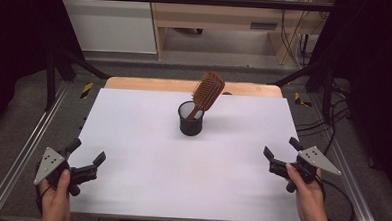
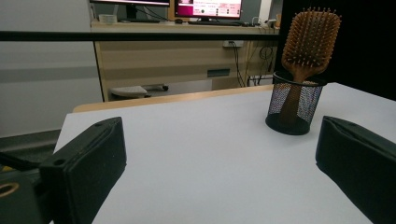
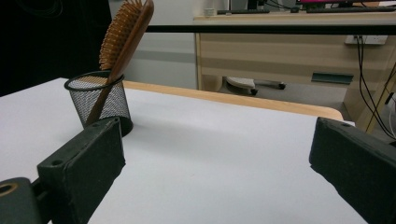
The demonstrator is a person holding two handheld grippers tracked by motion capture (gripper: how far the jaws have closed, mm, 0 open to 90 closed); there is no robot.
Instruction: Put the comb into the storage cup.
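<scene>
Hairbrush [image 1: 208, 91] handle-down in mesh cup [image 1: 190, 119], leaning right | mid-bench, ahead of both | left gripper [image 1: 88, 159], right gripper [image 1: 278, 155] released, about equidistant.

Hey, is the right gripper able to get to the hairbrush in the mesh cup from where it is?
Probably yes. The right gripper is open and empty, and bare white table lies between it and the hairbrush, whose head stands tilted well above the mesh cup.
</scene>
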